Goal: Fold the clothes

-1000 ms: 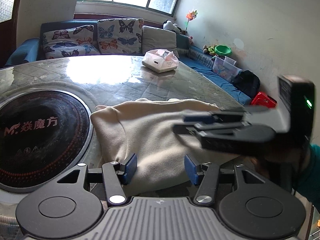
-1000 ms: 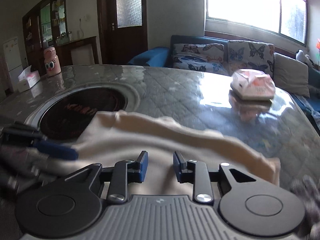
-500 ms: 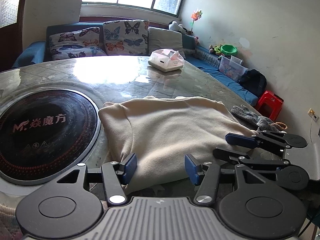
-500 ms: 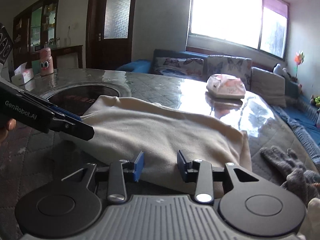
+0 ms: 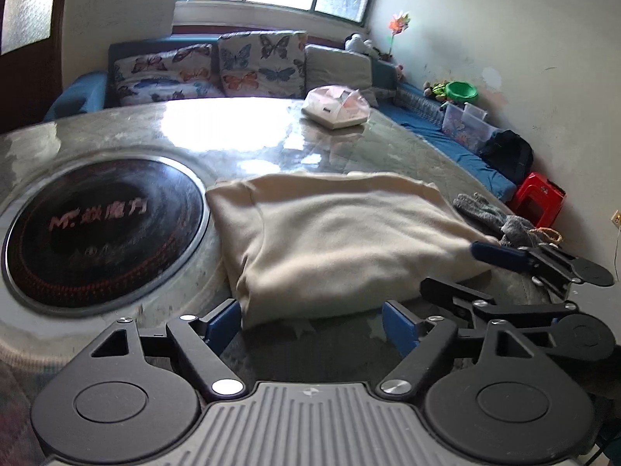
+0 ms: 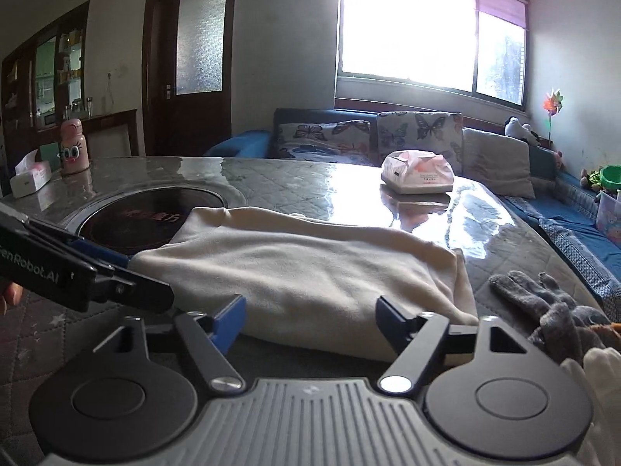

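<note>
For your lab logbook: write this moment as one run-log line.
cream garment: folded, on table | left gripper: opening, nothing between pads | right gripper: opening, nothing gripped | grey gloves: beside garment

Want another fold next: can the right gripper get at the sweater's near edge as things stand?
Probably yes. The right gripper, jaws opening and empty, faces the sweater, whose near edge lies just ahead with nothing between. The left gripper sits off to one side.

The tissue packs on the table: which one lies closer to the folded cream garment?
The pink-and-white soft tissue pack, beyond the cream garment toward the sofa. The other, a white tissue box, stands at the far left edge beside the pink bottle.
</note>
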The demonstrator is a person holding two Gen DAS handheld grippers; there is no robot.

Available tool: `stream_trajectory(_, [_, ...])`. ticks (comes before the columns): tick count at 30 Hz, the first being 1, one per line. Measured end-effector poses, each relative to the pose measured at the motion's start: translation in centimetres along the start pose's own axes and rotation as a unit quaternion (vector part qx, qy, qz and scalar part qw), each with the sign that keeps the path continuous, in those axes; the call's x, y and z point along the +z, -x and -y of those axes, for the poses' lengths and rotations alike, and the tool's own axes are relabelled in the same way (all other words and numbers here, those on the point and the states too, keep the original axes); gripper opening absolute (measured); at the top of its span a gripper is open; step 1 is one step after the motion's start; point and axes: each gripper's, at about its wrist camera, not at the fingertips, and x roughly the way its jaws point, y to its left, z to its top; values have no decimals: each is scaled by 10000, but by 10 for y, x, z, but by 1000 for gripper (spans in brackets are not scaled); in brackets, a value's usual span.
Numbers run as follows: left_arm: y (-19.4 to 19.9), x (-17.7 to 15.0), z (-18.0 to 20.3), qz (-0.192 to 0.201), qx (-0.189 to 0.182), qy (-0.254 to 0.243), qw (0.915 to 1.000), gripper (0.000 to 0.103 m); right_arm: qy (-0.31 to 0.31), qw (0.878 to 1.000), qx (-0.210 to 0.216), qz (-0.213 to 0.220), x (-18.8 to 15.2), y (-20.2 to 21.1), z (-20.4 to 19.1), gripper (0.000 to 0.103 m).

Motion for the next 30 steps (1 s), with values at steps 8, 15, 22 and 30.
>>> stream_trajectory(8, [6, -13, -1, -118, 141, 99, 9998, 94, -145, 9998, -115, -81, -7, 14, -7, 93])
stream_trajectory(15, [16, -19, -2, -15, 199, 159, 9997, 103, -306, 9992, -108, -224, -11, 20, -11, 103])
stream_trajectory(22, [20, -27, 2, 4, 374, 141, 9992, 103, -330, 9985, -210, -379, -15, 26, -15, 103])
stream_trajectory(30, [22, -38, 5, -99, 609, 179, 9979, 103, -433, 9971, -278, -558, -24, 36, -15, 103])
